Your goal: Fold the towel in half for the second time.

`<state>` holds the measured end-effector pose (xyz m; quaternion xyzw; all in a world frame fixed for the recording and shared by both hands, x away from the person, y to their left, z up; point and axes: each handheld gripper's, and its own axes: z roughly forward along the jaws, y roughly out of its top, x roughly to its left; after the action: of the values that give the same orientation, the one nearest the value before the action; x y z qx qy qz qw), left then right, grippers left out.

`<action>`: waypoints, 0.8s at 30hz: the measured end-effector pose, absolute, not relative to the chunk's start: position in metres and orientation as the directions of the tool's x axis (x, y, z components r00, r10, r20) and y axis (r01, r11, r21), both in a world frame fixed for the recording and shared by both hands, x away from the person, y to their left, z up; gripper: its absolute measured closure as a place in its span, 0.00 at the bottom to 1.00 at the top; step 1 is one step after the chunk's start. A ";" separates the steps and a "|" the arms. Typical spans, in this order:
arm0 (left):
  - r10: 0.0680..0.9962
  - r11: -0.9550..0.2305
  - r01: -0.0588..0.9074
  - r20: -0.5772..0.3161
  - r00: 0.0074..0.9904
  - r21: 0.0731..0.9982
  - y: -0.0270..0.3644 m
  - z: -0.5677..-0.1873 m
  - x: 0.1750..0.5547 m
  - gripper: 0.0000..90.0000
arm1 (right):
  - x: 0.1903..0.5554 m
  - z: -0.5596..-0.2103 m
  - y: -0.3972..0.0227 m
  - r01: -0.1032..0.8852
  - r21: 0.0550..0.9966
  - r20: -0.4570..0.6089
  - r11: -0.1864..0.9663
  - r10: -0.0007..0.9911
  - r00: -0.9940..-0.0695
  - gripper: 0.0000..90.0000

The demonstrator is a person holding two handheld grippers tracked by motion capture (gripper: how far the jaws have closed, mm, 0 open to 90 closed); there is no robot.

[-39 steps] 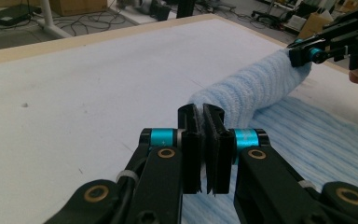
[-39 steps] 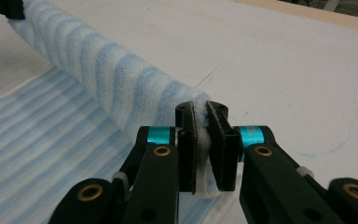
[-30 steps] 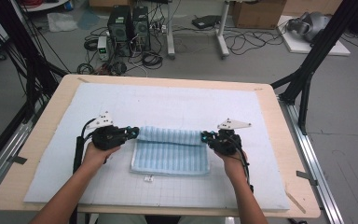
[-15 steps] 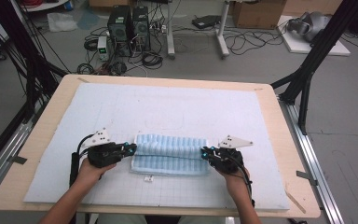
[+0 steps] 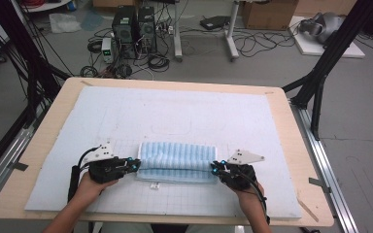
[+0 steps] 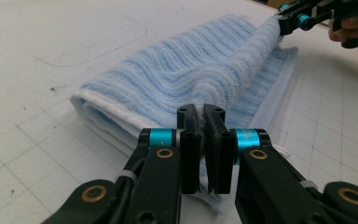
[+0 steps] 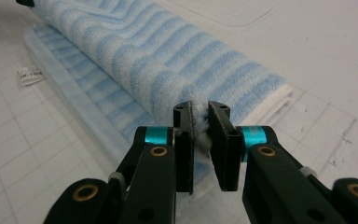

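A light blue striped towel [image 5: 176,161] lies folded near the front of the white gridded mat [image 5: 175,116]. My left gripper [image 5: 135,165] is shut on the towel's left corner [image 6: 200,109]; its top layer is pulled toward me over the lower layers. My right gripper [image 5: 215,169] is shut on the towel's right corner [image 7: 200,122]. In the left gripper view the towel [image 6: 191,70] stretches away to the other gripper [image 6: 303,16] at top right. The right gripper view has the towel [image 7: 144,60] running away to the upper left, with a small white label [image 7: 30,74] lying beside its lower layer.
The mat sits on a wooden table [image 5: 43,141]. Black frame legs [image 5: 320,77] stand at the table's right and left sides. Computers [image 5: 133,24], cables and boxes lie on the floor beyond the far edge.
Both hands have drawn toward the front edge of the table, carrying the towel's far edge over so that the towel is narrower front to back than before.
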<state>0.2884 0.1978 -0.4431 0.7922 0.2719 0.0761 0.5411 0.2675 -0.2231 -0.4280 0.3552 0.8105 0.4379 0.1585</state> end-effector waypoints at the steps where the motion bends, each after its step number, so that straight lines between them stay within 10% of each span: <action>1: 0.514 -0.272 0.354 -0.176 0.840 0.895 0.198 -0.443 0.288 0.93 | 0.266 -0.428 -0.224 0.433 0.822 0.047 0.370 0.713 -0.699 0.88; 8: 0.535 -0.136 0.323 -0.205 0.819 0.937 0.199 -0.425 0.287 0.61 | 0.261 -0.418 -0.234 0.428 0.855 0.090 0.293 0.728 -0.679 0.72; 24: 0.618 -0.297 0.481 -0.218 0.755 0.825 0.171 -0.450 0.312 0.76 | 0.290 -0.439 -0.198 0.489 0.754 0.042 0.438 0.712 -0.701 0.70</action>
<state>0.3121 0.1712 -0.4500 0.8022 0.3426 0.0705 0.4839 0.2900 -0.1985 -0.4393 0.3594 0.8357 0.3900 0.1428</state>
